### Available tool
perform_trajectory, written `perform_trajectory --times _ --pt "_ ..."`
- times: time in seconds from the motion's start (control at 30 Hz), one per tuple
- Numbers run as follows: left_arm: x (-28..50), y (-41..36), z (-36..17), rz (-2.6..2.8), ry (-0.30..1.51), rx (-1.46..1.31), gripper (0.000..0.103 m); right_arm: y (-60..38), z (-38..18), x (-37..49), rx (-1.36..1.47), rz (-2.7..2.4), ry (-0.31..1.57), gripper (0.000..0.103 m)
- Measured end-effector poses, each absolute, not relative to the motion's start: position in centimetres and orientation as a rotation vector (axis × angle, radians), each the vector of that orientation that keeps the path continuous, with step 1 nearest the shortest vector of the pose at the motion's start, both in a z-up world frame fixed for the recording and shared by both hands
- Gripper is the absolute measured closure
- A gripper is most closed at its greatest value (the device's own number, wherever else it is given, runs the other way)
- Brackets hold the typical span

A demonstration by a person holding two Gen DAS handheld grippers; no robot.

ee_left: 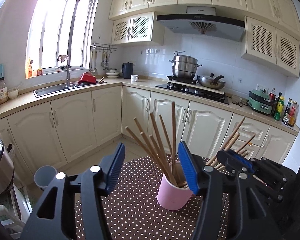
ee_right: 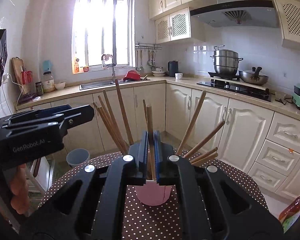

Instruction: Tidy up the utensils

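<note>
Most wooden chopsticks [ee_left: 160, 146] already stand fanned in pink cylindrical cup [ee_left: 174, 194] on brown polka-dot tabletop [ee_left: 134, 210]. Right gripper [ee_right: 151, 154] clamps one wooden chopstick [ee_right: 150, 120] over cup, likely among last. Left gripper [ee_left: 152, 168] wide open, holding nothing, just before cup.

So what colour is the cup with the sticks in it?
Pink. The cup shows best in the left wrist view, holding wooden chopsticks.

Ahead of me a steel steamer pot [ee_left: 185, 66] sits on the stove [ee_left: 192, 90], upper right of the frame; a black kettle [ee_left: 127, 70] (white mug [ee_left: 134, 78] beside it) stands mid-frame.
</note>
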State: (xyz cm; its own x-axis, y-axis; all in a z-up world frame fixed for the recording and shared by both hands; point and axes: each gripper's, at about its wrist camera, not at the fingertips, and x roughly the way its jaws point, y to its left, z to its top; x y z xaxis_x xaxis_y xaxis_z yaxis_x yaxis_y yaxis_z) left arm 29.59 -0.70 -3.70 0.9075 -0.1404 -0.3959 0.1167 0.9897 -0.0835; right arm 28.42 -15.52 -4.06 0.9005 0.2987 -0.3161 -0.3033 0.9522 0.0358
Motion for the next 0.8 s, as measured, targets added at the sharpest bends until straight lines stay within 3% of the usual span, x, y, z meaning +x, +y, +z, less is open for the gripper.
perform_trajectory --times 0.8 --pt "28.5 0.1 -5.3 -0.083 0.443 -0.015 0.031 -15.7 -4.3 26.8 0.009 0.289 0.338 0.096"
